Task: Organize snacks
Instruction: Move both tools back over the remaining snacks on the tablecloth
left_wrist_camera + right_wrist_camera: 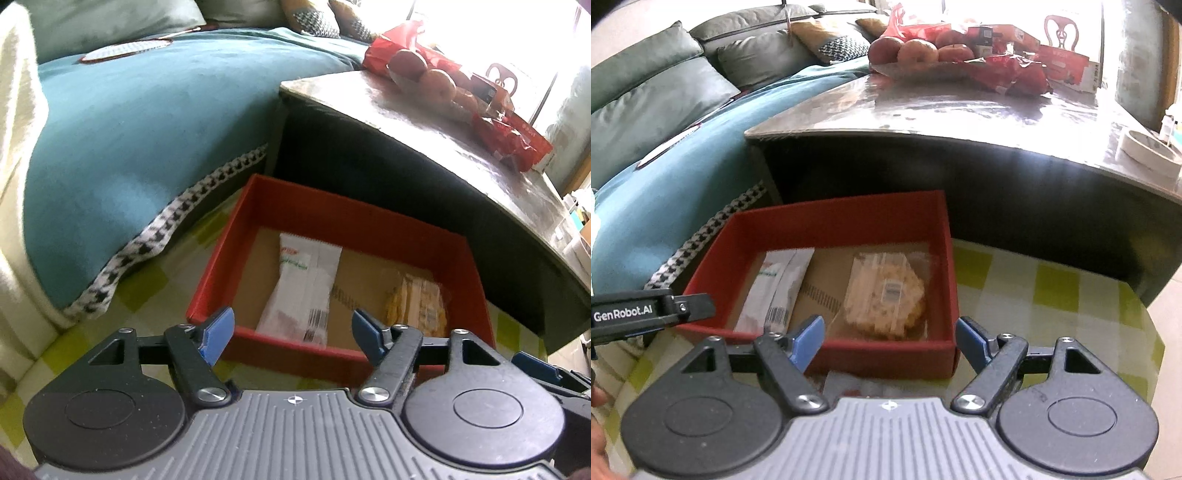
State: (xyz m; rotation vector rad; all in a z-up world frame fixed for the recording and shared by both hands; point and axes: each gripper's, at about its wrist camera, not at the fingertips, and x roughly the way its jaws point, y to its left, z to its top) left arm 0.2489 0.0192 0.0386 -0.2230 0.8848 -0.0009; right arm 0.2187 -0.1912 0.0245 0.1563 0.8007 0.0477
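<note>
Both tongs spread, gripping nothing — left gripper point(291, 330) and right gripper point(890, 332) hang just near of the red box point(827, 218), the white packet point(303, 288) and yellow snack bag point(884, 291) inside it.

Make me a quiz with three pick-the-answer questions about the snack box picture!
1. Where does the white snack packet lie?
A. in the red cardboard box
B. on the teal sofa
C. on the grey table

2. How many packets are in the box?
A. one
B. two
C. four

3. How are the jaws of the right gripper?
A. shut on a packet
B. open with nothing held
C. shut tight, empty

Answers: 1 A, the white packet rests on the box's brown floor. 2 B, only it and the clear packet of yellow snacks lie there. 3 B, the blue fingertips stand apart over the box's near wall, gripping nothing.
</note>
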